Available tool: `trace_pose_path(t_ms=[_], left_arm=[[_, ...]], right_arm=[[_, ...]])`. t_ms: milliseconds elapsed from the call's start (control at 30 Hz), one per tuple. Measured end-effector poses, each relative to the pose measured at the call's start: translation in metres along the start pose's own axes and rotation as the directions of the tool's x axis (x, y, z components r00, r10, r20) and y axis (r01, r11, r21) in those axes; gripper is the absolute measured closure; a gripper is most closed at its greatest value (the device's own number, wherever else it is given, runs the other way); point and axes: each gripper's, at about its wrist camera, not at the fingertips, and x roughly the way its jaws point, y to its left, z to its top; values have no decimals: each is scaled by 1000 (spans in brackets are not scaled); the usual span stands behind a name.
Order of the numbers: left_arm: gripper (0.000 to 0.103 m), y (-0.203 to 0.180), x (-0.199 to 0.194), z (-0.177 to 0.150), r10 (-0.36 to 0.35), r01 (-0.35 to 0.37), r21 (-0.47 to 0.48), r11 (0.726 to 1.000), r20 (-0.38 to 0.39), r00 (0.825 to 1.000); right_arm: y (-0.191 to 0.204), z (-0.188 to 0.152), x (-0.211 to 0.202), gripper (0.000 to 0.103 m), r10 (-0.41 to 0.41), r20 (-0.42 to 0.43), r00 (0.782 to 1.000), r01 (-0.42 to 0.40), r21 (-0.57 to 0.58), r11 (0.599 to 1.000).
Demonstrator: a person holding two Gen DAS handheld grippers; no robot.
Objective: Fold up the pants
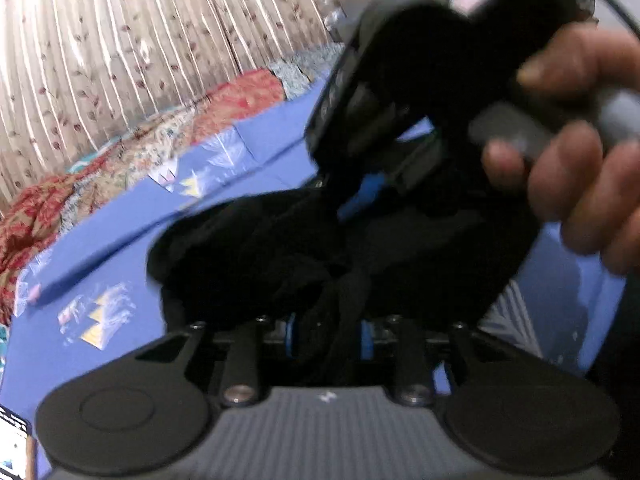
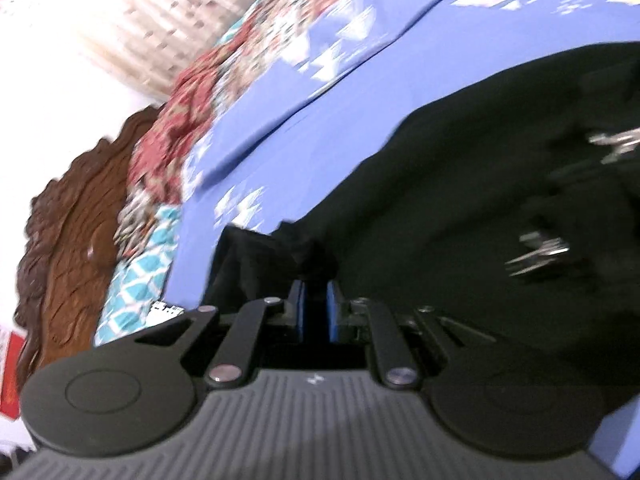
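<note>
Black pants (image 2: 460, 184) on blue bedsheet (image 2: 320, 120), left hand-held gripper (image 1: 330, 338) and right hand-held gripper (image 2: 316, 314) each clenched on pants fabric

Open blue bedsheet (image 1: 120, 248) left of bunched black pants (image 1: 256, 256), patterned quilt (image 1: 132, 148) banked along far edge, right gripper (image 1: 360, 196) and hand (image 1: 580, 168) crowding the near right

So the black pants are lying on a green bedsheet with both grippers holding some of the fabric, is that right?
Not quite: the bedsheet is blue with pale triangle prints, not green, as the right wrist view shows. The black pants do lie on it, with fabric between the fingers of the right gripper and the left gripper.
</note>
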Motion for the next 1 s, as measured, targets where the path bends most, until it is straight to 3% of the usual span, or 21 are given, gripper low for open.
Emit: trace_pose_path(t_ms=[67, 100, 133, 233, 367, 533, 633, 700, 767, 833, 867, 967, 1000], left_arm=[[70, 3, -8, -6, -13, 14, -24, 1000, 13, 1000], [69, 8, -14, -9, -23, 24, -41, 999, 20, 1000], [68, 15, -22, -13, -39, 41, -63, 997, 29, 999], [62, 36, -51, -24, -101, 111, -146, 983, 73, 992], [61, 65, -77, -36, -140, 168, -264, 950, 120, 983], [61, 73, -79, -37, -102, 136, -328, 935, 117, 988], [61, 74, -84, -39, -94, 131, -335, 933, 125, 988], [61, 81, -85, -47, -83, 117, -355, 927, 110, 990], [60, 90, -79, -48, -71, 97, -399, 912, 80, 994], [59, 103, -75, -51, -76, 92, -472, 877, 52, 996], [58, 112, -72, -56, -88, 96, -524, 846, 41, 995], [58, 140, -61, -69, -142, 125, -681, 721, 31, 989], [58, 147, -58, -73, -157, 135, -720, 680, 37, 987]], right_arm=[[-8, 2, -8, 72, -3, 19, 1000, 3, 19, 1000], [-11, 1, -12, 54, 0, 33, 999, -1, 24, 1000], [-13, 2, -15, 45, 6, 50, 999, -8, 30, 1000], [-15, 4, -13, 41, 43, 65, 997, -46, 56, 997], [-3, 9, -7, 26, 83, 68, 994, -87, 59, 994], [28, 14, -3, 16, 69, 36, 997, -63, -134, 989], [48, 4, 5, 13, -10, 10, 1000, 13, -331, 944], [53, -6, 9, 13, -108, 44, 993, 116, -465, 878], [47, -14, 4, 13, -149, 102, 983, 181, -523, 833], [40, -13, 0, 13, -153, 130, 980, 198, -518, 832], [34, -11, 1, 13, -157, 128, 979, 200, -505, 839], [11, 0, 8, 14, -183, 85, 979, 202, -414, 888], [0, 4, 13, 20, -184, 40, 982, 186, -360, 914]])
